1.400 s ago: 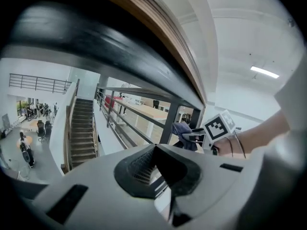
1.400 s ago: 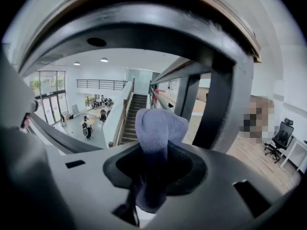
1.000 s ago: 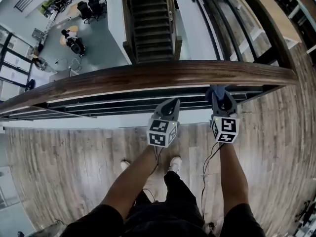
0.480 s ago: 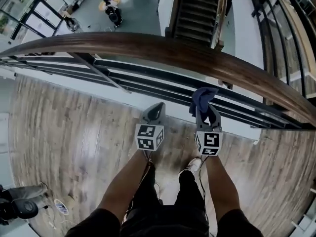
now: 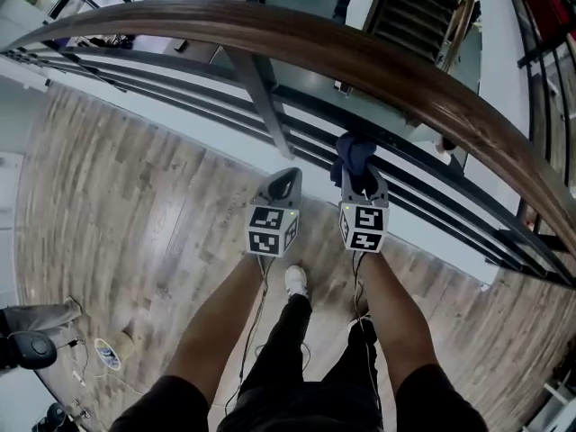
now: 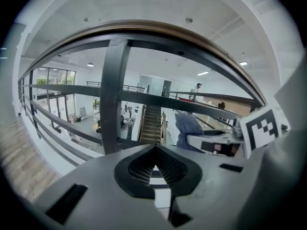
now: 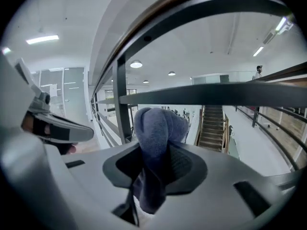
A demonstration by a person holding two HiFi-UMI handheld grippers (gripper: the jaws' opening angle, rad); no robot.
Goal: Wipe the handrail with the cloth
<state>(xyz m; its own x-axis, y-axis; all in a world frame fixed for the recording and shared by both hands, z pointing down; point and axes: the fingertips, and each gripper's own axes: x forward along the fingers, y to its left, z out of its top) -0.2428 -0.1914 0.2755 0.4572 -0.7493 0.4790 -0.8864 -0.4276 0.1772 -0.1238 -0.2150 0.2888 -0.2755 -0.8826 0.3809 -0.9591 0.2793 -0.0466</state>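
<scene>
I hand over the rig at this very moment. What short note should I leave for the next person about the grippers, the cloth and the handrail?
Left gripper: shut, holds nothing, beside the right one.
Right gripper: shut on the bunched blue cloth.
Curved brown wooden handrail: above and ahead of both grippers. The cloth is lower, in front of the dark metal railing bars, not touching the wood.
Done: cloth is gripped. Whether any wiping took place cannot be told.
Left: raise the cloth onto the handrail and wipe along it.
</scene>
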